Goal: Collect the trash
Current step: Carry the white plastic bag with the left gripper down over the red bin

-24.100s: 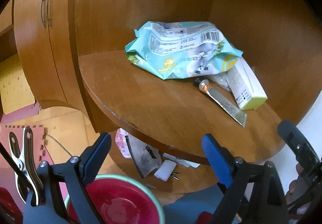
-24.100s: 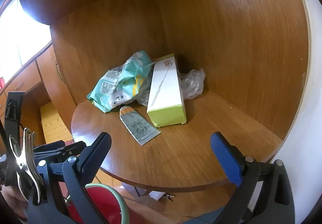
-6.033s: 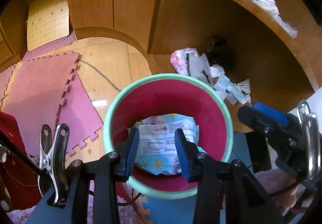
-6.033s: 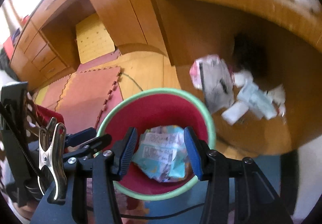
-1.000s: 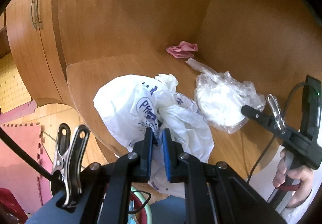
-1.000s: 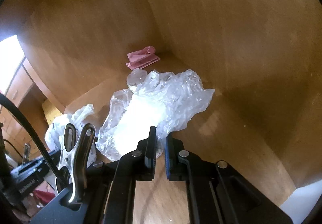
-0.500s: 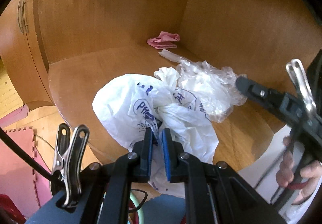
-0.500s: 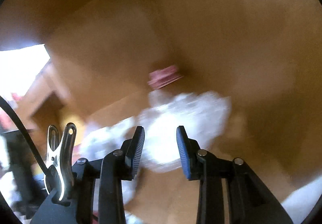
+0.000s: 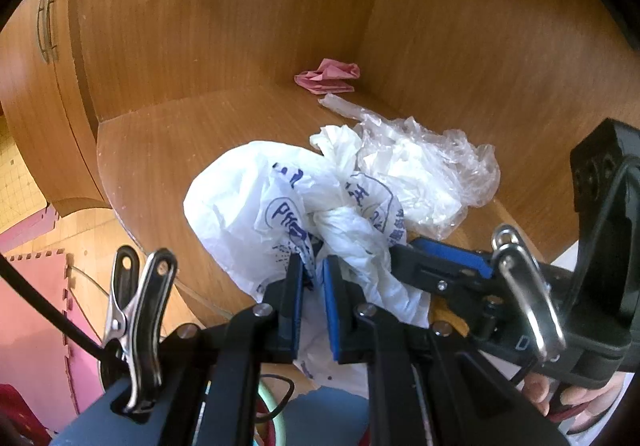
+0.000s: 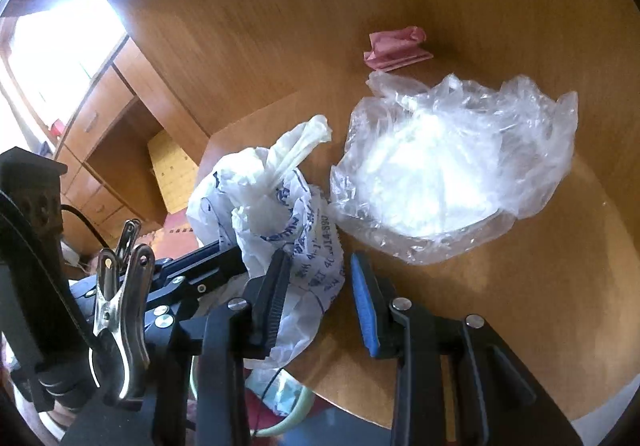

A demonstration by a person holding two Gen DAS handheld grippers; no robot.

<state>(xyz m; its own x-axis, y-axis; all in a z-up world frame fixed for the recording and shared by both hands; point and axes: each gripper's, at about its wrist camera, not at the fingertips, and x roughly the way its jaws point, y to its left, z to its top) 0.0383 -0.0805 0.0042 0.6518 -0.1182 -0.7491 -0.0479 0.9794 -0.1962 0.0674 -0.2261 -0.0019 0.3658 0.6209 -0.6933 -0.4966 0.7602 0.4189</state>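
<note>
Here we clamp the left gripper [image 9: 311, 298] on the white printed bag [image 9: 256, 213] at the shelf [image 9: 168, 141] edge; the right gripper [image 10: 316, 298], jaws just opened, straddles its lower folds. Closing carelessly may snag the neighbouring clear bag [image 10: 448, 165] or tear thin film.
</note>
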